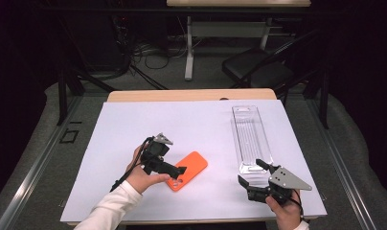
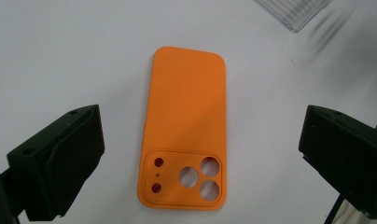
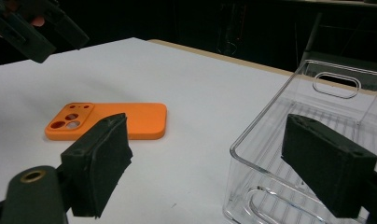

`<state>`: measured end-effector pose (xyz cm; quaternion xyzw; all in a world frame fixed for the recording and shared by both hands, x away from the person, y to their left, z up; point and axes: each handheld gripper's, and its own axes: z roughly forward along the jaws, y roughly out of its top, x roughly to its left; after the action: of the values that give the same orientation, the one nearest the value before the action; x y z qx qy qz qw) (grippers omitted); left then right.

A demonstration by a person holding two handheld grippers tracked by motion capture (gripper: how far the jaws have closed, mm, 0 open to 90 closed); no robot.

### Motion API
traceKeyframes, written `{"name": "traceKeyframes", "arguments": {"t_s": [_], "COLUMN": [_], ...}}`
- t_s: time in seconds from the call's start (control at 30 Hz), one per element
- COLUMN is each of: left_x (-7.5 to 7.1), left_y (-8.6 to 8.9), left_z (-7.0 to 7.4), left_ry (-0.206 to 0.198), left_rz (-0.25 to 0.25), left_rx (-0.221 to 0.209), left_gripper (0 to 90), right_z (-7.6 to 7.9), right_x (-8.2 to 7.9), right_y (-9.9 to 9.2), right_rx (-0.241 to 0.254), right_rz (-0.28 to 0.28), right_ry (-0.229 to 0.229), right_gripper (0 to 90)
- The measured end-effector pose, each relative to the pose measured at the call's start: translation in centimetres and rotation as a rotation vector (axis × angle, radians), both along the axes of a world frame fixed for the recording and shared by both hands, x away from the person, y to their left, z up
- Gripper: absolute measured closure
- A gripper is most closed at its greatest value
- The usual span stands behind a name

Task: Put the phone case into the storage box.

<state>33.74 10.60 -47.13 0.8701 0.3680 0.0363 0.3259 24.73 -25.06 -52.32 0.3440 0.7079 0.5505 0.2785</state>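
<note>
Orange phone case (image 2: 186, 130) lies btwn open left gripper (image 2: 196, 154) jaws, untouched.

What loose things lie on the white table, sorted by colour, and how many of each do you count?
Orange: 1, the phone case
Clear: 1, the plastic tray
Total: 2

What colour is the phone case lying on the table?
Orange; the phone case shows best in the left gripper view.
</note>
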Motion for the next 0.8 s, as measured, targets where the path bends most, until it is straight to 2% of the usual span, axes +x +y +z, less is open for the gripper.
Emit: {"name": "traceKeyframes", "arguments": {"t_s": [0.13, 0.4, 0.8], "left_x": [0.3, 0.9, 2.0], "left_y": [-0.8, -2.2, -2.9], "left_z": [-0.7, -1.7, -3.2], "left_ry": [0.016, 0.041, 0.075], "left_rz": [-0.018, -0.042, -0.039], "left_rx": [0.036, 0.082, 0.139], "left_gripper": [0.3, 0.3, 0.3], "right_z": [0.0, 0.0, 0.0], "right_x": [0.0, 0.0, 0.0], "right_y": [0.0, 0.0, 0.0], "right_rx": [0.000, -0.001, -0.001], "right_rz": [0.003, 0.006, 0.009], "right_ry": [-0.001, 0.003, 0.003], "right_gripper": [14.5, 14.5, 14.5]}}
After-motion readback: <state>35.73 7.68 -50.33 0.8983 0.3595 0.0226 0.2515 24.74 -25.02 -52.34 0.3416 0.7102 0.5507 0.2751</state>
